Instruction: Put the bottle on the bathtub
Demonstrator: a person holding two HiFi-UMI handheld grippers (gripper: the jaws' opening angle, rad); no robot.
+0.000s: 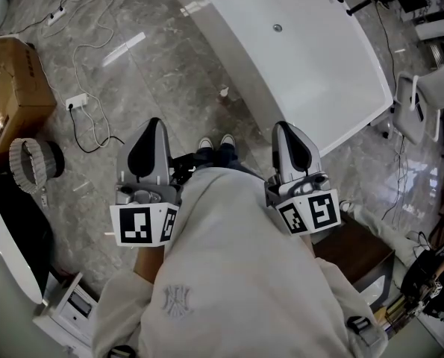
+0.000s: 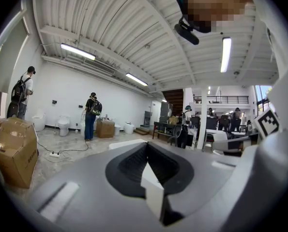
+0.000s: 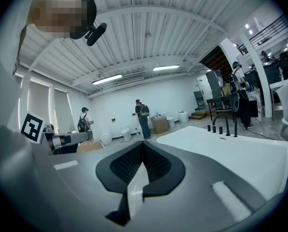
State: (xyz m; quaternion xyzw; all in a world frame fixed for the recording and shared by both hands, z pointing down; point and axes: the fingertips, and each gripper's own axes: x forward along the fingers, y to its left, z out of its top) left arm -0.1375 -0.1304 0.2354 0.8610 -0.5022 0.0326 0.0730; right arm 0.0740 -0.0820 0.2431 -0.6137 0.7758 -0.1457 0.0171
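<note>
We face the bathtub (image 1: 319,73), a large glossy white basin with black taps (image 3: 224,125) at its far rim, standing on the grey marbled floor (image 1: 169,73) ahead of us. The left gripper (image 1: 154,125) and the right gripper (image 1: 285,127) are near its closest edge, each with jaws together and nothing between them.

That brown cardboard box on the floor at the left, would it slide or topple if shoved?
The cardboard box sits flat on a broad base on the glossy marbled floor, so it would probably slide rather than tip. Its sides look creased, so they may buckle under a hard push. Its weight is unclear: the contents are hidden.
</note>
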